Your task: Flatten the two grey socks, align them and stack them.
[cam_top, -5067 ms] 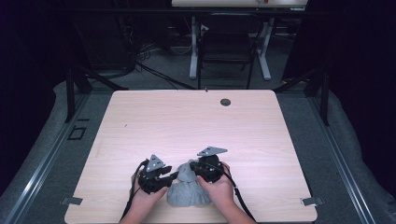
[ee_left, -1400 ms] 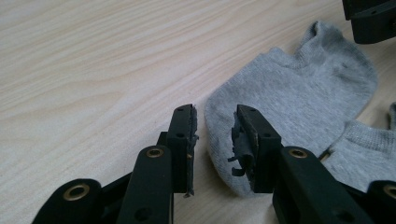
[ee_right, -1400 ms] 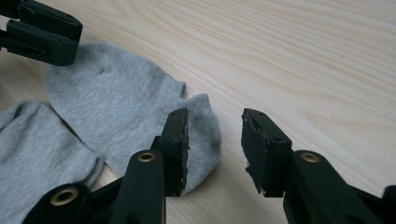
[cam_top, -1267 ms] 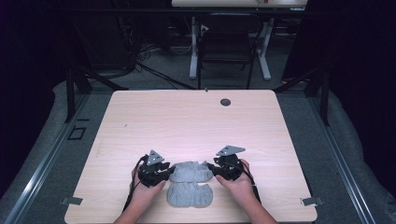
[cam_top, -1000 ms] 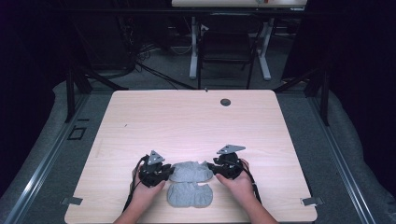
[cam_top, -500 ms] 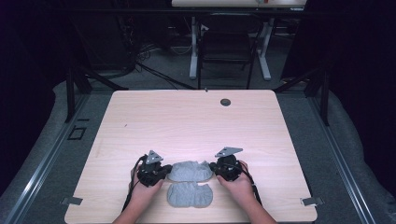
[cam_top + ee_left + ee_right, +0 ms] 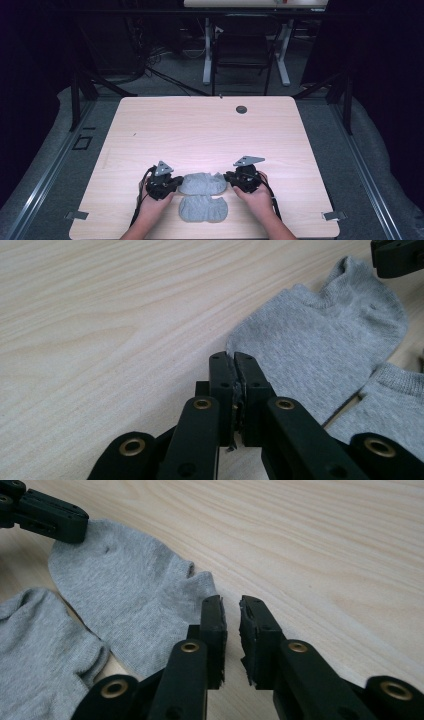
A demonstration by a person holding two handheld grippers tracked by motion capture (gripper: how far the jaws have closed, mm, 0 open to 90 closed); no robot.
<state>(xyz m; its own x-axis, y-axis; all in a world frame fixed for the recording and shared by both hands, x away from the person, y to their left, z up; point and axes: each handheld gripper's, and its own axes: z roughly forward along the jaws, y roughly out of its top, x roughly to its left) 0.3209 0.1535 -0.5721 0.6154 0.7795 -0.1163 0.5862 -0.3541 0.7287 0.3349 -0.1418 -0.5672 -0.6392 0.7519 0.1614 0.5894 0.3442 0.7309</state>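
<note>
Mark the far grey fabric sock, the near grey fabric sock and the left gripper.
far grey fabric sock [image 7: 202,183], high view, middle of its body
near grey fabric sock [image 7: 202,208], high view, middle of its body
left gripper [image 7: 233,371], left gripper view, between its shut jaw tips

Item count: I hold two grippers, left gripper [image 7: 176,183] and right gripper [image 7: 228,176]. Two grey socks [image 7: 202,183] lie on one surface [image 7: 200,130]; one dark round spot [image 7: 241,109], possibly a hole.

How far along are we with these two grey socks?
Done: both socks lie flat on the table, the far sock just above the near sock. In hand: the left gripper is shut at the far sock's edge; the right gripper has just been opening, nothing between its jaws. Left, probably: stacking or pairing them.
</note>
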